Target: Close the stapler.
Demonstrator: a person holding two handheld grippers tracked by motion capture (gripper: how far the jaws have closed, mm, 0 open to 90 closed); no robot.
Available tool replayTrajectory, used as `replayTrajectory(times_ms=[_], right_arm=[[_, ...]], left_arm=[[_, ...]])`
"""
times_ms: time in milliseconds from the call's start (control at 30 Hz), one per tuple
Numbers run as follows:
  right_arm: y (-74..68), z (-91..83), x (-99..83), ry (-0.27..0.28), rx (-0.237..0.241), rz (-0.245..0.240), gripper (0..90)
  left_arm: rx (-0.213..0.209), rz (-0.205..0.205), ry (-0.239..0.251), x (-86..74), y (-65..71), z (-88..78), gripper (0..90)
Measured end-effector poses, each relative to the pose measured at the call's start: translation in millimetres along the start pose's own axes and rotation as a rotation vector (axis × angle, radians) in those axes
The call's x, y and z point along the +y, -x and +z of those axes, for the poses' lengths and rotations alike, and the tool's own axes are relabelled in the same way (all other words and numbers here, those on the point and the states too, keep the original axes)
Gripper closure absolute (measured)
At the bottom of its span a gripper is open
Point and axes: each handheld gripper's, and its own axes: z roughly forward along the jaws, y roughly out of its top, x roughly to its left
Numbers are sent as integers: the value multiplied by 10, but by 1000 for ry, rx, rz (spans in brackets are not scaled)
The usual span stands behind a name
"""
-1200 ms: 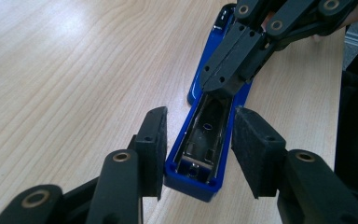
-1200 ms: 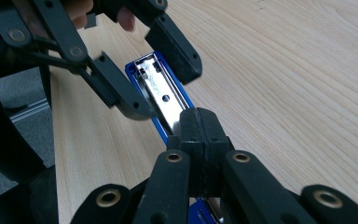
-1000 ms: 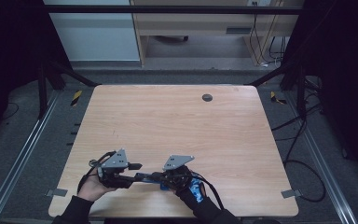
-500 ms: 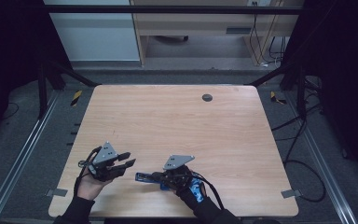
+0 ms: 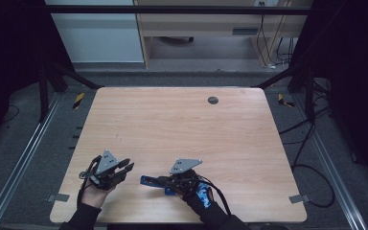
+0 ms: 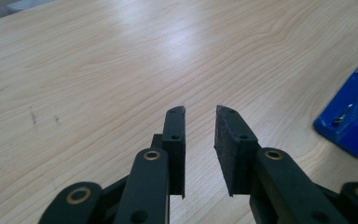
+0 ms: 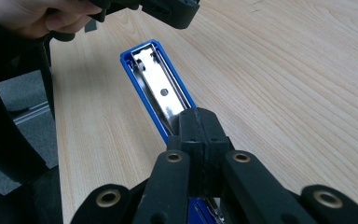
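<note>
A blue stapler with a shiny metal rail lies low over the near part of the wooden table. My right gripper is shut on the stapler's rear end. In the right gripper view the stapler runs ahead of the pressed-together jaws of the right gripper. My left gripper hovers to the left of the stapler, apart from it. Its jaws have just been closing, and a narrow gap with nothing in it stays between them. The stapler's tip shows at the right edge of the left gripper view.
A small dark round hole sits in the table near its far edge. Metal rails run along the floor on both sides. Cables lie on the floor at the right. The person's hand holds the left gripper.
My left gripper has drawn back to the left, away from the stapler's tip, and its jaws have narrowed. The right gripper and the stapler have stayed put.
</note>
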Motion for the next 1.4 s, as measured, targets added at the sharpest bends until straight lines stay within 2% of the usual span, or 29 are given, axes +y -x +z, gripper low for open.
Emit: replayTrajectory(times_ms=[200, 1000, 1400], right_arm=[[10, -33, 1, 4, -1, 4, 900], [41, -203, -23, 22, -2, 22, 900], [94, -342, -62, 34, -12, 42, 895]], left_arm=[[26, 4, -11, -20, 10, 19, 728], [33, 6, -15, -38, 9, 26, 689], [31, 4, -18, -39, 6, 29, 676]])
